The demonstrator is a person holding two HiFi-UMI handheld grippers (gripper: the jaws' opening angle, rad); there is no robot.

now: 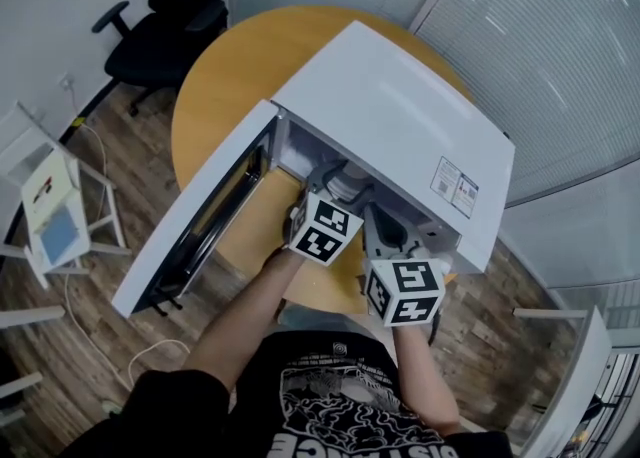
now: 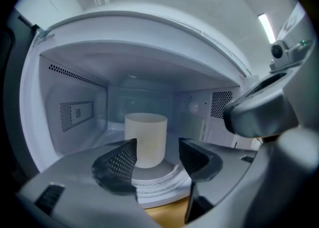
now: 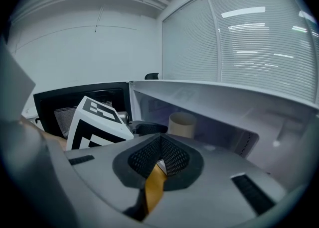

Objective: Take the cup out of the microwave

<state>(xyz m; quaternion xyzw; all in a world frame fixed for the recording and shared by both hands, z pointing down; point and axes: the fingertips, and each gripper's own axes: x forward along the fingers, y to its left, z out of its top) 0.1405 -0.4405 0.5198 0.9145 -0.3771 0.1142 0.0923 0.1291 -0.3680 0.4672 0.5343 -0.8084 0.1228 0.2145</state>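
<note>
A plain white cup (image 2: 145, 139) stands upright on the round turntable (image 2: 159, 182) inside the white microwave (image 1: 400, 116), whose door (image 1: 200, 221) hangs open to the left. My left gripper (image 2: 157, 158) is at the cavity's mouth and open. Its fingers (image 2: 122, 161) stand apart just short of the cup, with nothing pressed between them. In the head view the left gripper (image 1: 325, 196) reaches under the microwave's top edge. My right gripper (image 3: 160, 155) is shut on nothing, to the right of the left one, and sees the cup (image 3: 182, 125) from the side.
The microwave sits on a round wooden table (image 1: 225, 76). The open door blocks the left side. A black office chair (image 1: 170, 16) stands behind the table, a white stand (image 1: 60, 216) at the far left, and window blinds (image 1: 560, 56) on the right.
</note>
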